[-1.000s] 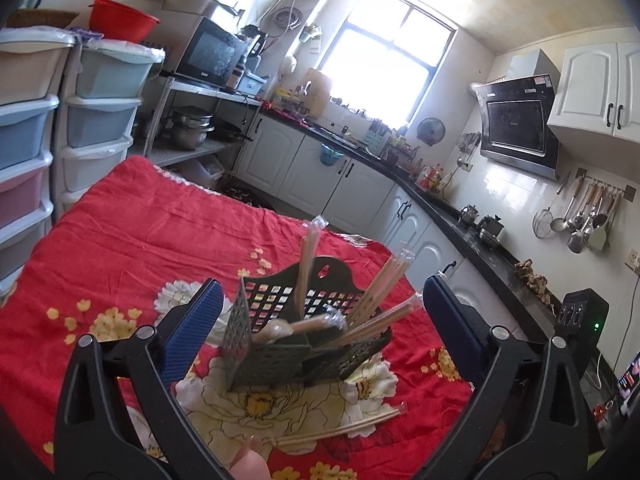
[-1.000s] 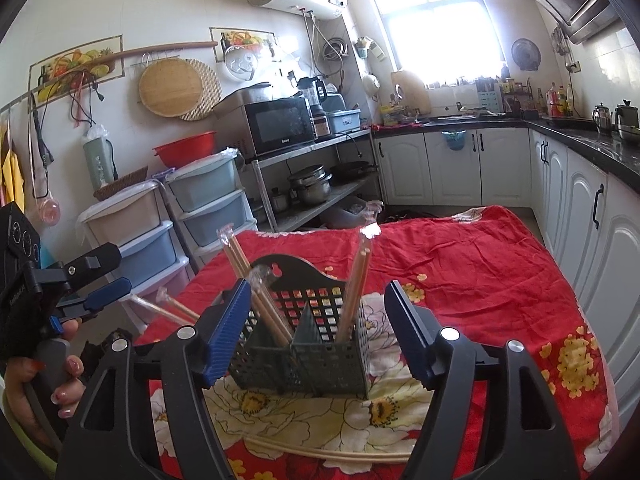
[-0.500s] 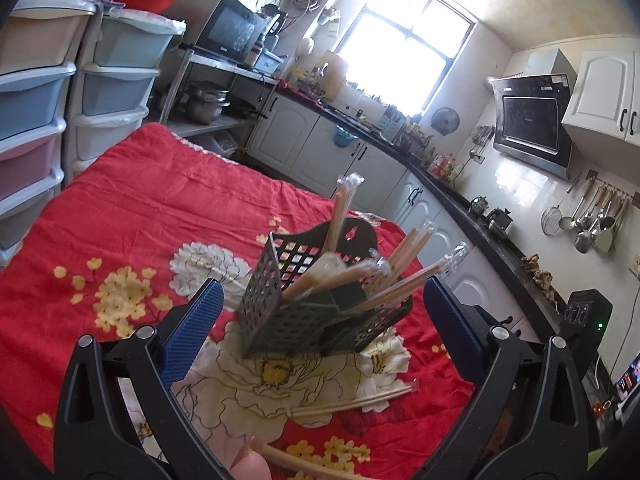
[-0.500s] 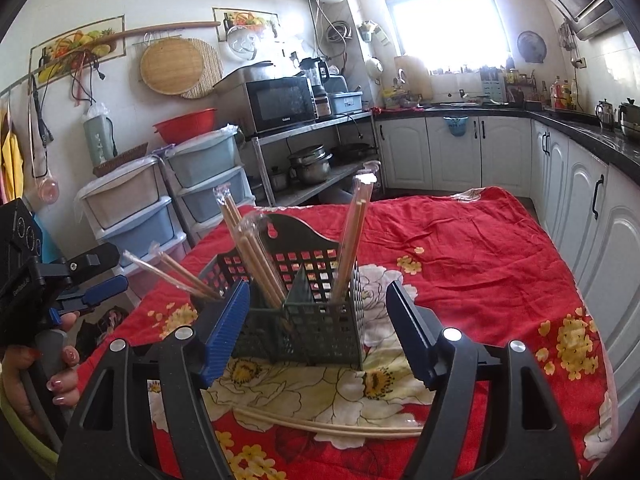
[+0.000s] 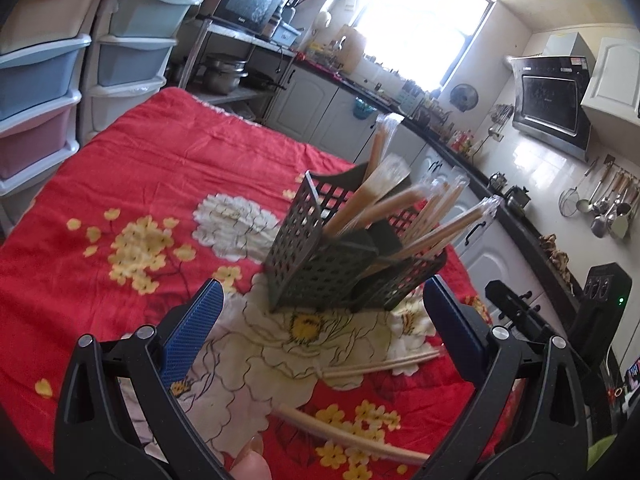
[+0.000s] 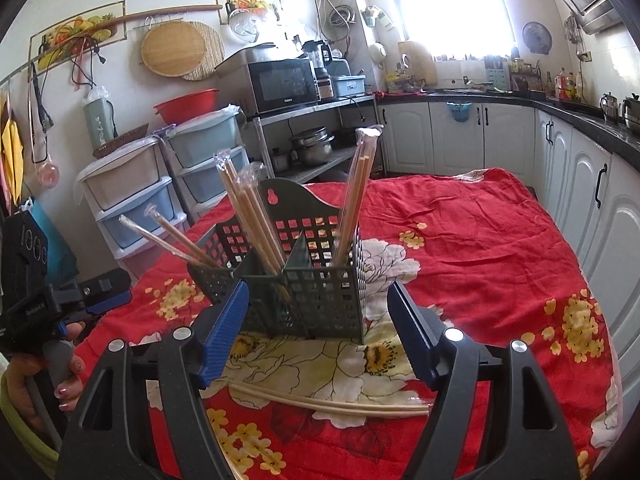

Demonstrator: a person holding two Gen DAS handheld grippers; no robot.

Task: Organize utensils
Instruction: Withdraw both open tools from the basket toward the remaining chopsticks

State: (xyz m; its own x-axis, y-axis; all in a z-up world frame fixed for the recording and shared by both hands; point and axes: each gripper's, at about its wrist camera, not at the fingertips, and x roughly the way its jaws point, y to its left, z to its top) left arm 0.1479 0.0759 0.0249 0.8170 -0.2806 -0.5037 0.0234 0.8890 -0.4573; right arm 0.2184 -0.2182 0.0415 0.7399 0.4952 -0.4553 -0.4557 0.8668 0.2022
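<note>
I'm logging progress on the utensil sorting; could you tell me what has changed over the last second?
Both open grippers, left and right, have sunk toward the loose chopsticks lying on the cloth. Nothing was gripped or released. The caddy and its chopsticks stayed put.

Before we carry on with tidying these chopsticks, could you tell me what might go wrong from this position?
1. The wrapped chopsticks in the basket lean outward at steep angles; a gripper coming in could knock them or tip the light basket.
2. The loose chopsticks lie flat on the soft red cloth, so the open right gripper might pinch fabric along with them.
3. The open left gripper aims at the same spot, so the two could collide.
</note>
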